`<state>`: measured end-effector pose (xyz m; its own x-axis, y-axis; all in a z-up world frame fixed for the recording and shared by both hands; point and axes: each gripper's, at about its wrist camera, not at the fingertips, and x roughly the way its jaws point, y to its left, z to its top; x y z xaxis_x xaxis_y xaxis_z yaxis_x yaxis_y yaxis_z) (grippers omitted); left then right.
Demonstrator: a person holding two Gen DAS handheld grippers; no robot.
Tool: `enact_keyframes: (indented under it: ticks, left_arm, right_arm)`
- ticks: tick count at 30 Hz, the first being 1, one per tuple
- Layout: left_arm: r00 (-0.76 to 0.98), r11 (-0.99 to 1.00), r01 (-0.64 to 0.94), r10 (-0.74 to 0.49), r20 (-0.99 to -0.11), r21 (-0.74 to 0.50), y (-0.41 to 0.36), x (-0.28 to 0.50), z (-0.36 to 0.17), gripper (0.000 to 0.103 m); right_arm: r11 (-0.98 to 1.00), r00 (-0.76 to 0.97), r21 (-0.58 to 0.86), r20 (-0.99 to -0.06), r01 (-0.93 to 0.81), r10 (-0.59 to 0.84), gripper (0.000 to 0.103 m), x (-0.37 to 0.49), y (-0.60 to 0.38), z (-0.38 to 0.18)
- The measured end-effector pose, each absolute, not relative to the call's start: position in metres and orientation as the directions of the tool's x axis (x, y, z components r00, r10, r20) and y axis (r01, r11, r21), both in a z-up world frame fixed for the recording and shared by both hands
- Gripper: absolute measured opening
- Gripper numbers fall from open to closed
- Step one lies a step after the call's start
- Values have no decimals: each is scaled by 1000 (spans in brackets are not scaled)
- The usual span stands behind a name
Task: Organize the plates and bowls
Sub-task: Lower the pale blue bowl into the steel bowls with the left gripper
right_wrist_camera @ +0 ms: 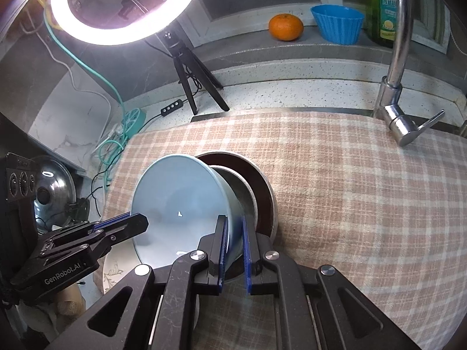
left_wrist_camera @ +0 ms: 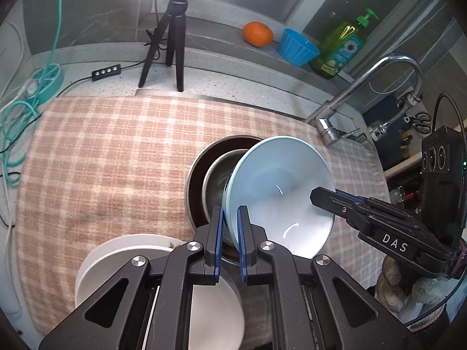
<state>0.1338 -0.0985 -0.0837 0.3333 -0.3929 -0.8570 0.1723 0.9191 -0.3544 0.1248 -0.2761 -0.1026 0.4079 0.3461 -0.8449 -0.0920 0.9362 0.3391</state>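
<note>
Left wrist view: left gripper (left_wrist_camera: 230,239) clamping its fingers (left_wrist_camera: 217,233) on the near rim of a pale blue bowl (left_wrist_camera: 280,192), tilting it steeply — opening facing right. Holding it raised over a steel bowl (left_wrist_camera: 216,180) nested in a dark brown plate (left_wrist_camera: 198,169), both sitting on the checked cloth (left_wrist_camera: 116,151) covering the table (left_wrist_camera: 233,81). Right gripper (left_wrist_camera: 316,197) reaching in from the right edge, fingers pinching the opposite rim of the same bowl. Lying lower left on the cloth, partly under the gripper frame: a white plate (left_wrist_camera: 122,250). Standing at the back: a black tripod (left_wrist_camera: 172,38), an orange (left_wrist_camera: 257,33), a blue ribbed cup (left_wrist_camera: 297,46), a green soap bottle (left_wrist_camera: 341,46) and a chrome faucet (left_wrist_camera: 364,87).

Right wrist view: right gripper (right_wrist_camera: 233,242) squeezing its fingers (right_wrist_camera: 248,248) on the rim of the pale blue bowl (right_wrist_camera: 181,198), the bowl leaning left with its base toward the steel bowl (right_wrist_camera: 242,186) and dark brown plate (right_wrist_camera: 259,175) behind. Left gripper (right_wrist_camera: 143,220) gripping the far rim — coming in from the left. Glowing top left: a ring light (right_wrist_camera: 125,33). Showing lower left: part of a white plate (right_wrist_camera: 112,271).
</note>
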Motion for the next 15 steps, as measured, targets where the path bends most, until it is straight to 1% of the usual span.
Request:
enact_keyframes:
  ticks: [15]
  left_arm:
    - [304,930,154,-366,-879,-334,-97,147,-101,8]
  right_arm:
    - [944,361,319,-873,-84,327,9,142,-270,-127]
